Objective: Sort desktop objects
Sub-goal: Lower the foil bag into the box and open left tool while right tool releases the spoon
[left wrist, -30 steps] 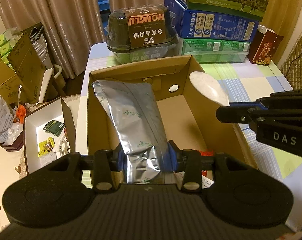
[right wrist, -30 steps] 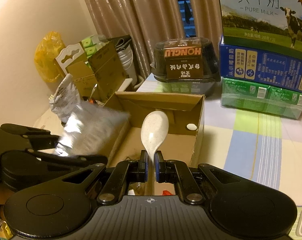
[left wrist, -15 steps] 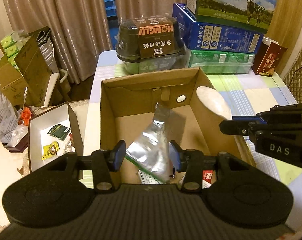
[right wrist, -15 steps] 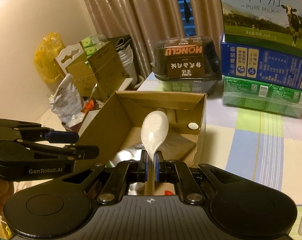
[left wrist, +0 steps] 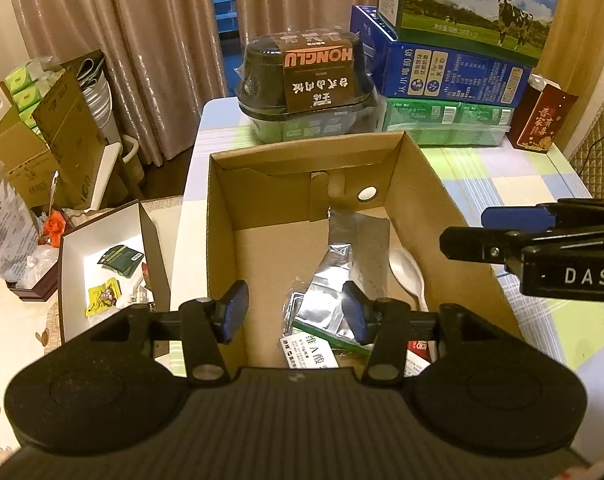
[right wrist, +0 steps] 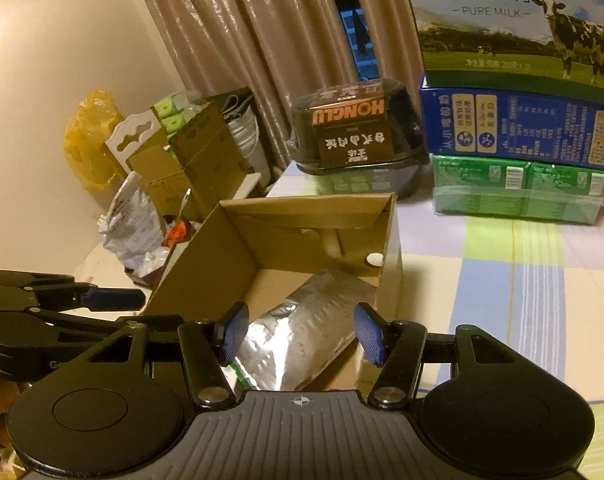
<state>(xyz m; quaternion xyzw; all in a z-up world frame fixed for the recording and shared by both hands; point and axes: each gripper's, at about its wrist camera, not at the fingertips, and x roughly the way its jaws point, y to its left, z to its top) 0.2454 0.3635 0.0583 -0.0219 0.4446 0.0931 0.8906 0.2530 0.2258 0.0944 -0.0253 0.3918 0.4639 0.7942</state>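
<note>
An open cardboard box stands on the checked tablecloth. Inside it lie a silver foil pouch, a white spoon against the right wall, and a few small packets near the front. My left gripper hovers over the box's near end. Its jaws are opening and its pads touch nothing. My right gripper hangs over the box's right side. Its jaws are opening too, and nothing sits between them.
Behind the box stand a black HONGLU container, stacked milk cartons and a red box. Left of the table sit a white tray box with sachets and some cardboard boxes.
The left gripper let go of the silver pouch, which dropped into the box. The right gripper opened and the white spoon fell into the box.
</note>
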